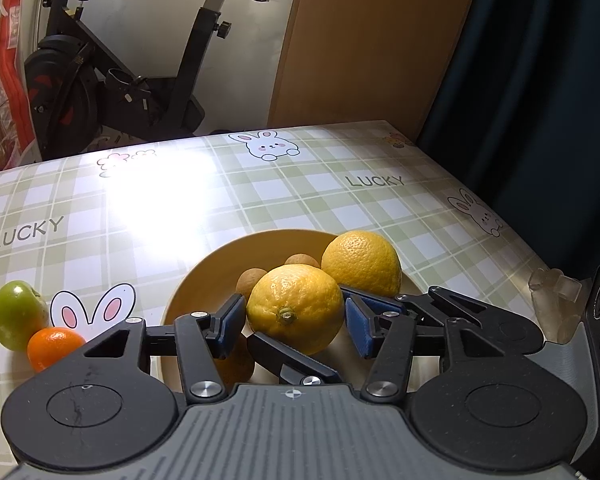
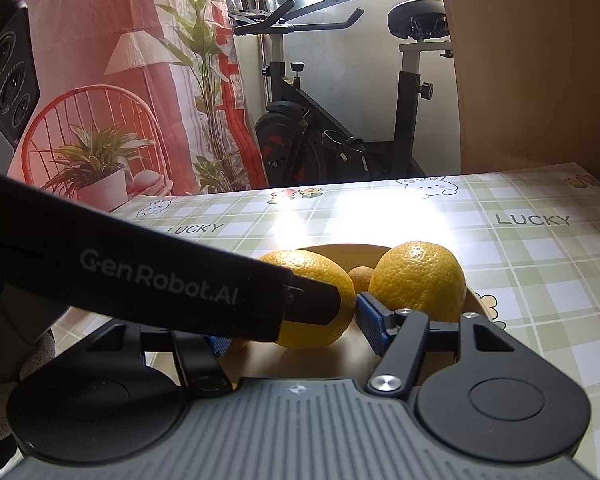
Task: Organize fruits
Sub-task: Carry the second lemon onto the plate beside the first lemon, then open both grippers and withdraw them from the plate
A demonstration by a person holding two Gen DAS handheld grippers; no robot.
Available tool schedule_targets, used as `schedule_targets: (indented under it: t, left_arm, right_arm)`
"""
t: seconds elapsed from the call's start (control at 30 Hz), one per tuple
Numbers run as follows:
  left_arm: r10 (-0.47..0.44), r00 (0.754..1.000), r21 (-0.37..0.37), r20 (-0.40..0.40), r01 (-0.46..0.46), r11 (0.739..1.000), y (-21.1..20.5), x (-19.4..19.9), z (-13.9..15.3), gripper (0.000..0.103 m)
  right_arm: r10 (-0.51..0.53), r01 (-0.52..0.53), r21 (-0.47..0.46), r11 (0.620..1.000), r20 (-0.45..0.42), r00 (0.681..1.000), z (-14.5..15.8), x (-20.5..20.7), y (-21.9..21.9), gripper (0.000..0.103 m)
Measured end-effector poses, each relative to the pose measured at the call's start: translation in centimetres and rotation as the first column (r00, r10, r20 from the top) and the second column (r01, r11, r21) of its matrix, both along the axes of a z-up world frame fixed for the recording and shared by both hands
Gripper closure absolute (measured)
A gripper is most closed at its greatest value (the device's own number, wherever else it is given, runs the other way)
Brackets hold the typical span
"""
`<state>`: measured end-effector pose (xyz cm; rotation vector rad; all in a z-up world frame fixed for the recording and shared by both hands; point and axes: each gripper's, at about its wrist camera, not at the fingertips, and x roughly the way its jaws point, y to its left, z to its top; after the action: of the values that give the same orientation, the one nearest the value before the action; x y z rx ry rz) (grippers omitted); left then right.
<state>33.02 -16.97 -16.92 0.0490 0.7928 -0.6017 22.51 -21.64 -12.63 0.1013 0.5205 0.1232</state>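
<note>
Gleaming checked tablecloth (image 1: 284, 200) fronts an exercise bike (image 1: 112, 80).

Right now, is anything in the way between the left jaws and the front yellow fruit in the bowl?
Partly. The left gripper has its jaws open either side of the front yellow fruit in the bowl, gaps clear. But one finger of the right gripper lies across, low, just before the fruit.

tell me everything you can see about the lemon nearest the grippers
The near lemon is a bright yellow, pebbly-skinned fruit with a small brownish-green stem nub facing the left wrist camera. It sits in the yellow bowl, between the open left gripper's blue pads, not visibly squeezed. A second lemon and small brown fruits lie just behind it.
</note>
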Motion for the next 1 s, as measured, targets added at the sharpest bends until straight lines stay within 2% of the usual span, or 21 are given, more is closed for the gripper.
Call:
schedule_targets:
  t: [0.23,0.53,0.67,0.73,1.0]
  left_arm:
    - [0.004,1.0,0.013,0.02,-0.004,1.0,0.0,-0.5,0.2,0.046]
    - [0.032,0.997,0.001,0.076,-0.032,0.999,1.6,-1.9,2.1,0.045]
    - [0.062,0.993,-0.013,0.099,-0.061,0.998,3.2,-2.5,3.1,0.043]
    - [0.083,0.991,-0.018,0.108,-0.081,0.997,4.1,-2.8,3.5,0.038]
    - [0.175,0.975,-0.029,0.136,-0.172,0.985,9.0,-3.9,4.9,0.038]
  right_arm:
    - [-0.001,0.0,0.013,1.0,0.002,1.0,0.0,0.0,-0.4,0.039]
    - [-0.003,-0.001,0.047,0.999,0.075,0.997,0.5,-1.6,-0.9,0.038]
    - [-0.002,-0.003,0.057,0.998,0.094,0.996,0.7,-1.9,-1.0,0.038]
    - [-0.006,0.0,0.062,0.998,0.101,0.995,0.7,-2.0,-1.2,0.038]
    - [-0.033,0.024,0.073,0.997,0.126,0.991,0.9,-2.9,-1.4,0.038]
